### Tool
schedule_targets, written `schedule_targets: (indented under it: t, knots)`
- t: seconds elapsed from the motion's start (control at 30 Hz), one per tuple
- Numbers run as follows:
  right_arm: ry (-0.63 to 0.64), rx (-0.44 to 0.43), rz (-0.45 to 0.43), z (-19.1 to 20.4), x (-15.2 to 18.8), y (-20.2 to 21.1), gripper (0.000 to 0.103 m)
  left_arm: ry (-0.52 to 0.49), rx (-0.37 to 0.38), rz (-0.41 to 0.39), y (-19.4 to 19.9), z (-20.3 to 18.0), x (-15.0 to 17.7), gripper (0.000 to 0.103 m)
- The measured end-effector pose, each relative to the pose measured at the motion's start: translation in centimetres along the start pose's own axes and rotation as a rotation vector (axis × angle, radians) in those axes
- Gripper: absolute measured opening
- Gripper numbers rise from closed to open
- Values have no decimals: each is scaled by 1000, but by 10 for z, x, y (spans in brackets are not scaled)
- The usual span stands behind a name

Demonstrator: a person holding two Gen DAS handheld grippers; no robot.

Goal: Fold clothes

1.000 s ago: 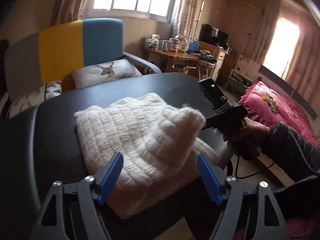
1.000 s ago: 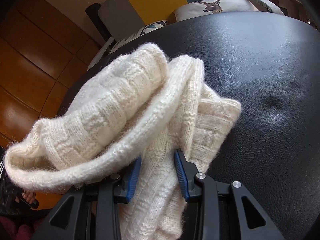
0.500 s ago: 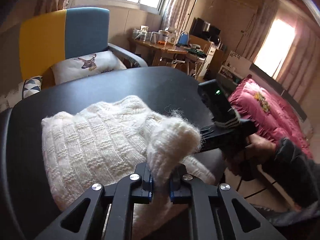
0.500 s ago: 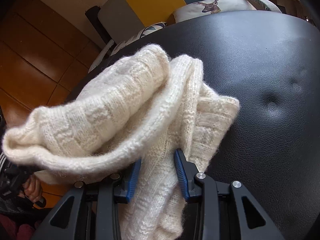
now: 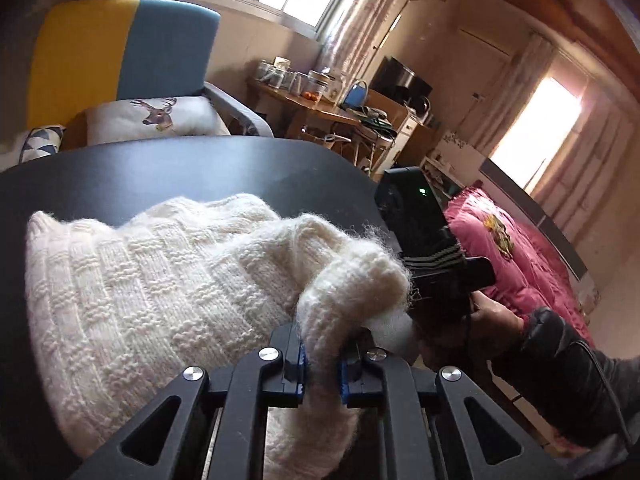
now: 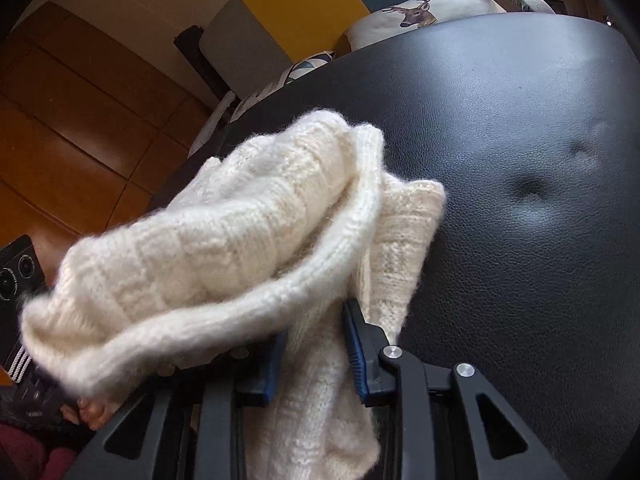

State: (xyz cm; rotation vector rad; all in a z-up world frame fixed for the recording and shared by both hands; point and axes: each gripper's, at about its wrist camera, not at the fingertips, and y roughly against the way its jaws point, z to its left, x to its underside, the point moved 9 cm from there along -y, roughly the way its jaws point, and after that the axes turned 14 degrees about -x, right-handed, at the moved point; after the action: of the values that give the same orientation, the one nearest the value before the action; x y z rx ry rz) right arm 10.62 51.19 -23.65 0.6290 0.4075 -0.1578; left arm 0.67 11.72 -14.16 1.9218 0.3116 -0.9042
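Black padded tabletop point(image 6: 520, 200) under cream knit sweater point(image 5: 160, 300), partly folded, near edge. Left gripper point(image 5: 322, 368): jaws narrow, pinching rolled sweater hem. Right gripper point(image 6: 316, 360): jaws closing, thick sweater fold between blue pads. Right hand point(image 5: 492, 316) beside tabletop edge. Beyond: deer cushion point(image 5: 156, 116), yellow-and-blue chair point(image 5: 120, 48), cluttered desk point(image 5: 320, 108), pink bed point(image 5: 520, 248).
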Motion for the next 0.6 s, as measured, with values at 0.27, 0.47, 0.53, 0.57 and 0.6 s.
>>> schedule_targets:
  t: [0.27, 0.47, 0.53, 0.57, 0.6]
  knots:
    - [149, 70, 147, 61, 90, 26, 30, -30, -22, -20, 3, -6, 3, 13]
    - [150, 103, 177, 68, 122, 18, 31, -181, -1, 94, -31, -28, 30, 15]
    - [153, 102, 177, 73, 125, 17, 31, -229, -20, 91, -30, -28, 36, 15]
    - [159, 106, 182, 77, 126, 15, 31, -253, -30, 87, -29, -27, 38, 15]
    - [151, 98, 181, 78, 127, 17, 31, -278, -41, 83, -27, -26, 41, 16]
